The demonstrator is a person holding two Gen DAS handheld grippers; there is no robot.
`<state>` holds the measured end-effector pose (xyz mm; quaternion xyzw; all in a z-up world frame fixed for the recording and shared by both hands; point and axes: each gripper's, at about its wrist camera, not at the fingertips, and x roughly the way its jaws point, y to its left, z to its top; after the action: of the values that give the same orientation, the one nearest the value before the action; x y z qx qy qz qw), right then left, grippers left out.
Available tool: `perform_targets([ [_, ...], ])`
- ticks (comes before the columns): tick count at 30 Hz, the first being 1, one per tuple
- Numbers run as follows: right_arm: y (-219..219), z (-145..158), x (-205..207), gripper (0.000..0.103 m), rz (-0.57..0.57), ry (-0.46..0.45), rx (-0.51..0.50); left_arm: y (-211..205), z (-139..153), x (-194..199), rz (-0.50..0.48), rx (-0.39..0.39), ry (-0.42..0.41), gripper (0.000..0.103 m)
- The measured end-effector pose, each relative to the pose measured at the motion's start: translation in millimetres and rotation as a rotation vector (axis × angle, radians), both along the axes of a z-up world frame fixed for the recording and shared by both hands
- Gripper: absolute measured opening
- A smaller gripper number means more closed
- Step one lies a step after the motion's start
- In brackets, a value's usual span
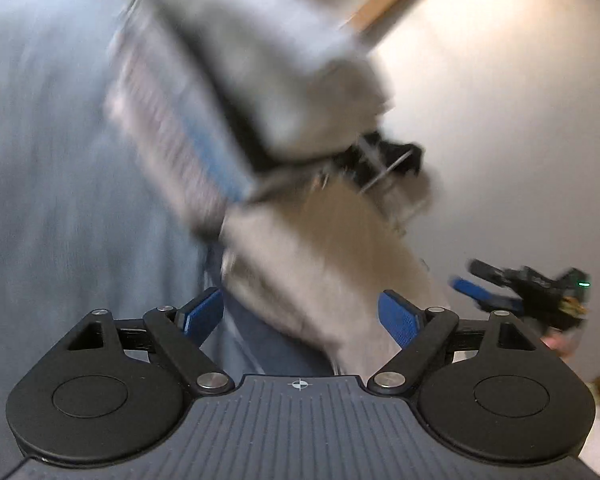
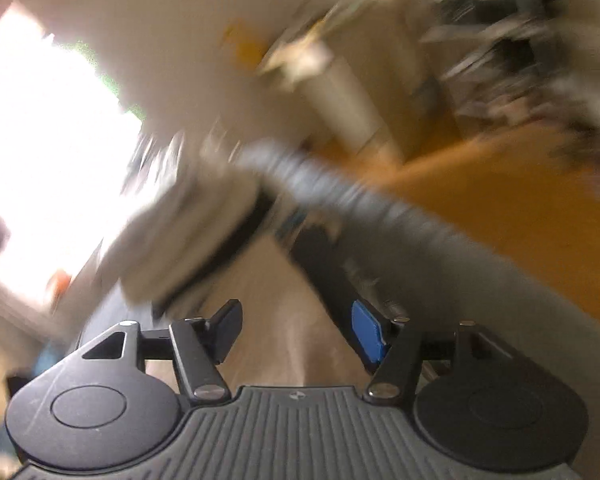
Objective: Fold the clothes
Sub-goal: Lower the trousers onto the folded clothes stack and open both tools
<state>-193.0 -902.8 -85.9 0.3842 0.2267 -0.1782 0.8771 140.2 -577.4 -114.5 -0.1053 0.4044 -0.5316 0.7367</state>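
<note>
Both views are heavily smeared by motion, so only the broad layout reads clearly.

In the left wrist view, the left claw (image 1: pixel 300 316) stands wide open, its blue-padded fingers (image 1: pixel 400 314) spread apart and closed on nothing. A pale grey-beige garment (image 1: pixel 324 264) hangs or lies between and just beyond the fingers, with a fold of blue-grey cloth (image 1: pixel 268 344) under it close to the camera. Farther off, up and to the left, sits a grey blurred mass with a blue stripe (image 1: pixel 216 156), possibly more clothing; the blur makes it hard to tell. A broad blue-grey surface (image 1: pixel 52 184) fills the left side. At the far right, the right claw (image 1: pixel 484 292) shows against a pale wall (image 1: pixel 500 120).

In the right wrist view, the right claw (image 2: pixel 296 332) is also open, empty between its pads. Beige cloth (image 2: pixel 276 320) lies beyond the fingers, a dark grey band (image 2: pixel 364 200) crosses above it, and an orange-brown floor (image 2: pixel 500 216) spreads to the right. A bright window (image 2: pixel 48 132) glares at the left.
</note>
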Motion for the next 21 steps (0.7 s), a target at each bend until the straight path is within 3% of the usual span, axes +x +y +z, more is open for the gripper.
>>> perform_targets([
  [3, 58.5, 7.6, -10.5, 0.05, -0.05, -0.026, -0.081, -33.5, 8.6, -3.3, -0.068, -0.018, -0.127, 0.082],
  [5, 97.1, 4.8, -2.2, 0.049, -0.04, -0.009, -0.117, -61.6, 0.9, -6.5, -0.101, 0.039, -0.179, 0.078],
  [7, 118.2, -10.1, 12.8, 0.049, -0.025, 0.036, -0.158, -72.3, -13.5, -0.9, -0.101, 0.099, -0.183, 0.073],
  [12, 140.8, -59.7, 50.9, 0.044, -0.026, 0.199, -0.255, -60.5, -40.5, 15.6, -0.081, 0.203, -0.174, 0.077],
  [15, 147.4, -47.8, 43.2, 0.045, -0.082, 0.183, -0.271, -46.4, -39.8, 22.6, -0.056, 0.184, -0.133, 0.077],
  [18, 155.1, -30.8, -7.8, 0.061, -0.216, 0.049, -0.175, -21.6, -31.0, 28.4, 0.003, 0.148, -0.092, 0.082],
  [21, 151.6, -54.8, -46.6, 0.066, -0.305, -0.088, 0.156, -1.9, -34.5, 35.2, 0.045, 0.144, -0.021, 0.084],
])
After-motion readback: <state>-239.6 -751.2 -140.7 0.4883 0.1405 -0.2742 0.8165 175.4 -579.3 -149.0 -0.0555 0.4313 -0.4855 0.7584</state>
